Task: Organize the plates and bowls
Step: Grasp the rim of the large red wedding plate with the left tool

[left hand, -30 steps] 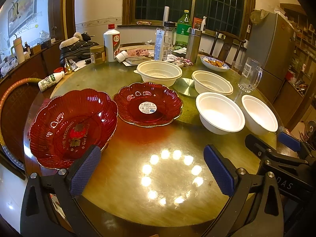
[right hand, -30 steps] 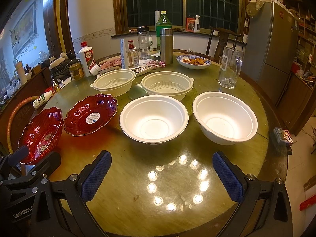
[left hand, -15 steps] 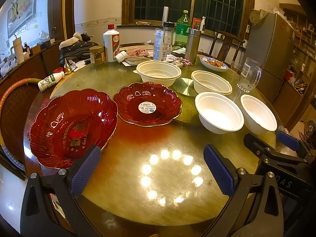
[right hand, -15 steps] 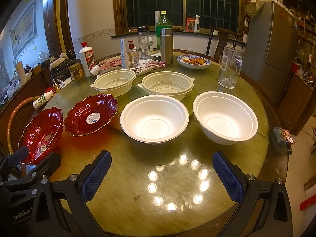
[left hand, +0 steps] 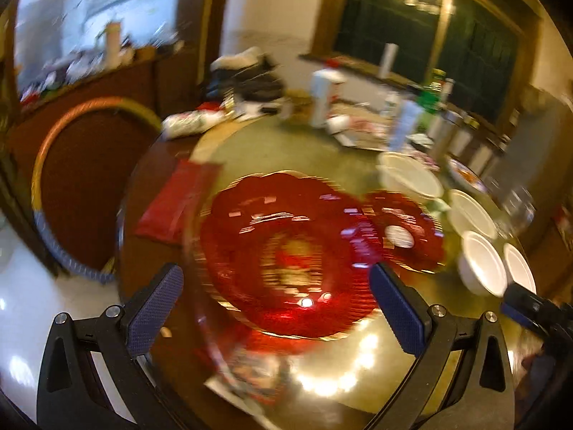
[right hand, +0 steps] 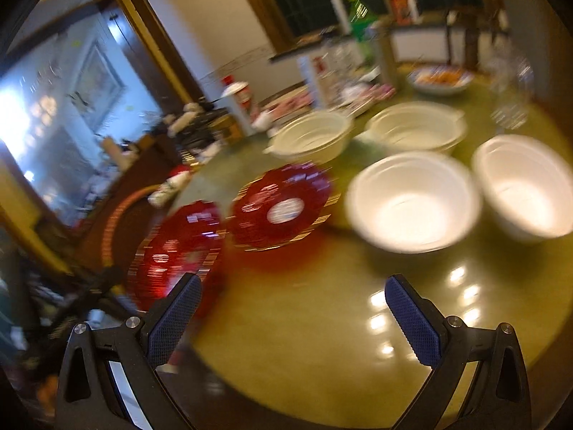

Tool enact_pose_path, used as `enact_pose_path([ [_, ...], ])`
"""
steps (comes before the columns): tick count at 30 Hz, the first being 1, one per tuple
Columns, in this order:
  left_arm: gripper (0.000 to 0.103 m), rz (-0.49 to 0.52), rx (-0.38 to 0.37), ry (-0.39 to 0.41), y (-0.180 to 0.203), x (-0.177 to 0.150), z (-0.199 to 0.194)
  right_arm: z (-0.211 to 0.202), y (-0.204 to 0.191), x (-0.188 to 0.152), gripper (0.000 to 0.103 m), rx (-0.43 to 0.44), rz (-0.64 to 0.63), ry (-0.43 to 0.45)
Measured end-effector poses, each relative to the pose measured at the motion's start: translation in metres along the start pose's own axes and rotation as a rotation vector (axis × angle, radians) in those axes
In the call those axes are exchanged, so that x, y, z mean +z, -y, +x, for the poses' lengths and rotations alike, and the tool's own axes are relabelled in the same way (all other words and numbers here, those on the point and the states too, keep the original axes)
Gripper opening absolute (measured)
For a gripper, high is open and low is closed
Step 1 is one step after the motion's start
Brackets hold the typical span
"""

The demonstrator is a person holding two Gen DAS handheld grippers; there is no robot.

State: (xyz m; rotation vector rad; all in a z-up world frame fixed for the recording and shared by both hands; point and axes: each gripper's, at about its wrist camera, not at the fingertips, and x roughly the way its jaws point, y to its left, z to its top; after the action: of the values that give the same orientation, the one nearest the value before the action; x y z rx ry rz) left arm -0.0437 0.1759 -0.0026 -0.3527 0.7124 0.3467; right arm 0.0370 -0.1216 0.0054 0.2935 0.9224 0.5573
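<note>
Both views are motion-blurred. Left gripper (left hand: 275, 302) has its fingers spread wide, nothing between them; the large red plate (left hand: 286, 254) sits just ahead of the tips on the round table (left hand: 343, 369), filling the gap in view – I can't tell whether either pad touches its rim. Its scalloped gold edge and a gold print in the centre are smeared by blur. At 2 o'clock from it, the smaller red plate (left hand: 404, 236) with a white sticker in the middle, rims just beside each other or overlapping, can't tell which. Further toward 2–3 o'clock, a row of white bowls (left hand: 483, 268) runs along the table's right side. A red packet (left hand: 172, 204) lies flat at 10 o'clock from the big plate, near the table edge. Bottles and clutter (left hand: 322, 96) at 12 o'clock, too blurred to name.

Right gripper (right hand: 292, 310) is also wide apart and empty, hovering over bare table (right hand: 304, 322). Its left pad (right hand: 175, 317) overlaps the large red plate (right hand: 175, 251) in view; contact unclear. The smaller red plate (right hand: 283, 208) is at 12 o'clock from the gripper. Two white foam bowls – one (right hand: 412, 202) at 1 o'clock, the other (right hand: 523, 186) at 2 o'clock – stand side by side, rims near or touching. Behind them are two cream ribbed bowls (right hand: 311, 136) and (right hand: 415, 129), apart from each other. A dish of food (right hand: 440, 79) is at the far edge.
</note>
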Motion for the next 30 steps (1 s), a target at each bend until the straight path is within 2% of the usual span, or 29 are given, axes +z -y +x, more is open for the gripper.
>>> enact_pose_path([
  [1,0.098,-0.03,0.011,-0.008,-0.011,0.001,0.006,0.008,-0.005,0.0,0.102,0.027,0.006,-0.019],
  [3,0.083,-0.058,0.032,-0.047,-0.024,0.002,0.021,0.03,-0.018,0.002,0.1,0.084,0.017,-0.063],
  [6,0.082,-0.087,0.049,-0.082,-0.032,0.002,0.039,0.068,-0.036,0.006,0.089,0.126,0.028,-0.13],
  [9,0.082,-0.132,0.029,-0.11,-0.038,0.0,0.051,0.104,-0.043,0.007,0.079,0.166,0.08,-0.202],
  [10,0.082,-0.137,0.034,-0.109,-0.038,-0.001,0.054,0.113,-0.046,0.009,0.074,0.171,0.089,-0.219],
  [12,0.08,-0.126,0.045,-0.12,-0.037,0.0,0.06,0.13,-0.054,0.009,0.072,0.158,0.086,-0.242],
  [13,0.074,-0.113,0.059,-0.128,-0.034,0.0,0.064,0.136,-0.057,0.009,0.067,0.148,0.088,-0.247],
  [14,0.062,-0.101,0.066,-0.137,-0.032,0.0,0.068,0.143,-0.058,0.009,0.058,0.141,0.09,-0.254],
  [15,0.045,-0.084,0.069,-0.16,-0.029,-0.002,0.074,0.15,-0.057,0.01,0.054,0.138,0.095,-0.267],
  [17,0.026,-0.067,0.092,-0.19,-0.028,-0.004,0.086,0.165,-0.058,0.008,0.033,0.118,0.096,-0.293],
  [18,0.017,-0.063,0.112,-0.19,-0.028,-0.005,0.089,0.171,-0.058,0.007,0.029,0.098,0.097,-0.3],
  [19,0.017,-0.062,0.125,-0.186,-0.03,-0.007,0.09,0.175,-0.056,0.007,0.019,0.083,0.098,-0.303],
  [22,0.013,-0.072,0.115,-0.164,-0.033,-0.006,0.083,0.173,-0.058,0.006,0.018,0.074,0.067,-0.272],
  [27,0.012,-0.062,0.156,-0.015,-0.032,0.005,0.043,0.16,-0.079,0.007,0.015,0.081,-0.027,-0.212],
  [30,0.012,-0.075,0.153,0.019,-0.035,0.009,0.034,0.148,-0.091,0.011,0.014,0.099,-0.066,-0.169],
])
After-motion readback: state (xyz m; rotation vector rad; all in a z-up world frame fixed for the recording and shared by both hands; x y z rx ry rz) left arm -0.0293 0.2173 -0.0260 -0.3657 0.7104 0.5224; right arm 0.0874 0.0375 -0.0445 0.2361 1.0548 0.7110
